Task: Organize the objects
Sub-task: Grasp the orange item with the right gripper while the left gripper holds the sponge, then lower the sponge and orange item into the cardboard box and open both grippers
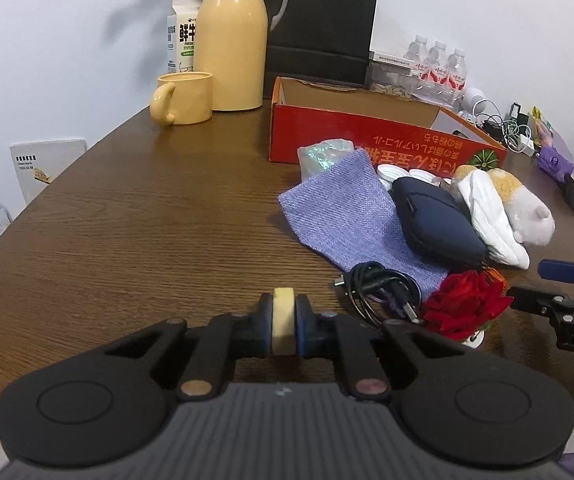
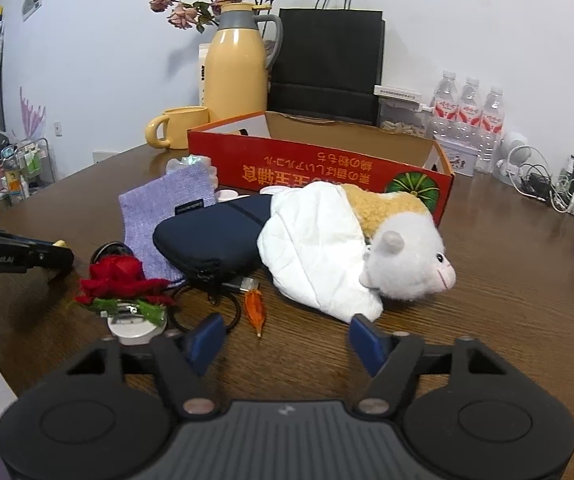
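Two hand-held grippers over brown bench (image 1: 127,220). Left hand-held gripper (image 1: 283,322) clamped on small cream block (image 1: 283,320), above bare wood; wide open room left and ahead toward yellow mug (image 1: 183,98). Right hand-held gripper (image 2: 287,344) apart, nothing between pads, near front edge. Just ahead: red rose (image 2: 117,276), orange leaf (image 2: 255,306), black cable (image 1: 379,292), navy pouch (image 2: 211,238), plush hamster (image 2: 403,252), purple cloth (image 1: 343,208), crowded against red box (image 2: 327,168).
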